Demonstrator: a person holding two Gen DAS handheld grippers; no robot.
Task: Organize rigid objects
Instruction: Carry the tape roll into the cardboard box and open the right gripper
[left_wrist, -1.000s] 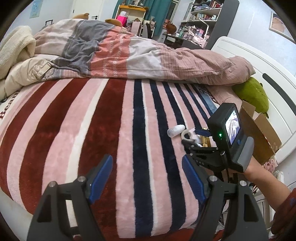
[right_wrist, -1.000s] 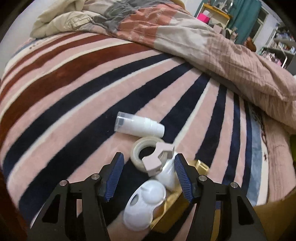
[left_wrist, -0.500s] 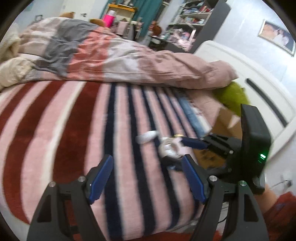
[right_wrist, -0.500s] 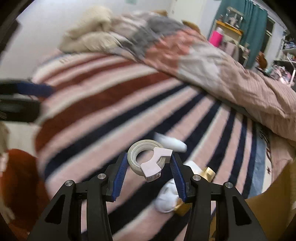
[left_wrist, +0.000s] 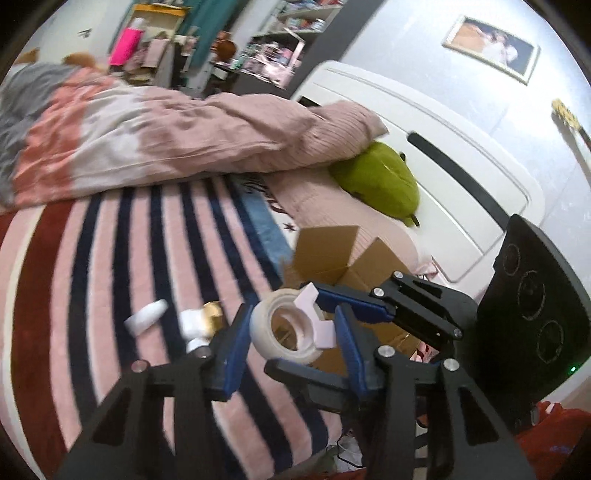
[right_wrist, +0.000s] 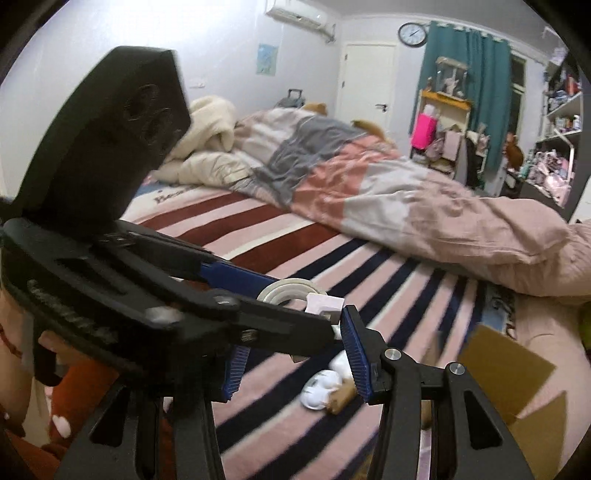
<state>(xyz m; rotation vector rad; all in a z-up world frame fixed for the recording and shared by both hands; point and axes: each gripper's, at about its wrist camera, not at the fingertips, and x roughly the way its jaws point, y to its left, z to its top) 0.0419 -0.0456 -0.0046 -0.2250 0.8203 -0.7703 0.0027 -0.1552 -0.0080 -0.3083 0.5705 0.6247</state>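
Hovering above a striped bed, two hand-held grippers meet over one roll of tape (left_wrist: 286, 332) with a pale pink dispenser clip (left_wrist: 317, 317) on it. The right gripper (left_wrist: 334, 325) reaches in from the right of the left wrist view and pinches the roll at the clip. The left gripper (left_wrist: 291, 349) has just been closing its jaws, and the roll sits between its blue pads (left_wrist: 236, 350); whether those pads already press on it cannot be told.

The risk lies in the handover, by this reading. If the right gripper lets go before the left has a firm hold, the roll could drop to the striped blanket (left_wrist: 110, 277) and roll off the bed's edge. Two grips pulling at once could also twist the clip off the roll.

An open cardboard box (left_wrist: 354, 258), the likely destination, sits on the bed just beyond the roll, near the white headboard (left_wrist: 424, 122). Still lying on the blanket are a small white bottle (left_wrist: 146, 317) and, just beside it, a white and gold cluster of items (left_wrist: 201, 321).

A rumpled pink and grey duvet (left_wrist: 166, 140) is heaped across the mattress, with a green plush toy (left_wrist: 376, 181) tucked by the headboard. Teal curtains (right_wrist: 469, 85), a wall clock (right_wrist: 412, 34), a white door (right_wrist: 367, 81) and crowded shelves (right_wrist: 554, 110) fill the bedroom behind.
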